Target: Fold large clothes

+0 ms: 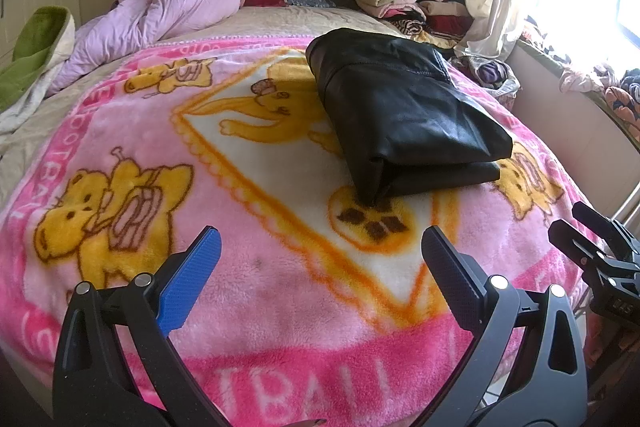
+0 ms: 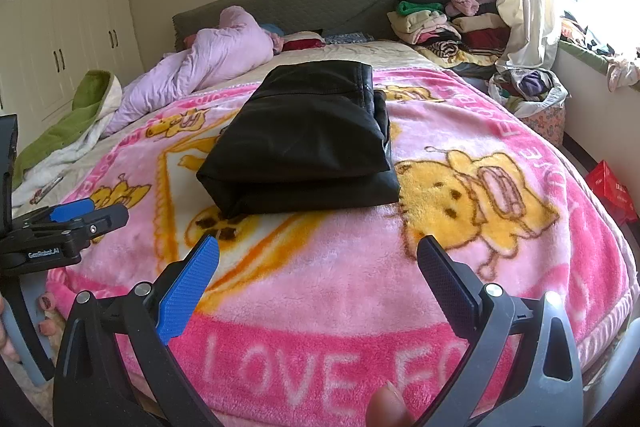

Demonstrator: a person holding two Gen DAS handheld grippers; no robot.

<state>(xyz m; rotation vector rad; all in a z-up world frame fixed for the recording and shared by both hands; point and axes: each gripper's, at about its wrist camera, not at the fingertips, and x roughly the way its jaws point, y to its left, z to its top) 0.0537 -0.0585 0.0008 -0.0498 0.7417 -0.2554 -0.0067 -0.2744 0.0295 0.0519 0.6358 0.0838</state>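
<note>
Left wrist view. Nearest the lens, at the bottom of the frame, my left gripper [image 1: 320, 255] stands with its fingers spread wide and nothing between them: the blue-padded finger [image 1: 188, 283] at lower left, the black one [image 1: 452, 283] at lower right. Beneath them lies the pink blanket [image 1: 280, 307] printed with yellow bears. The black garment [image 1: 404, 115], already folded into a compact layered rectangle, rests on the blanket right of centre, well apart from my fingertips. My right gripper [image 1: 576, 227] enters at the right edge, its two dark fingers parted and empty.

Right wrist view. At the bottom of the frame my right gripper [image 2: 318, 259] is likewise open wide, gripping nothing. The folded garment [image 2: 304, 143] sits at the centre of the frame, its folded edge toward me. My left gripper [image 2: 90, 213] shows at the left edge, low over the blanket [image 2: 360, 287]; from this angle I cannot tell its opening. A stack of folded clothes [image 2: 436, 23] lies at upper right beside the headboard [image 2: 300, 3].

Judgement: the folding of this piece appears complete and both tools have let go. The next move probably calls for reaching forward, pinching the bundle at both sides without disturbing its layers, and carrying it off, or for taking up a fresh garment.
</note>
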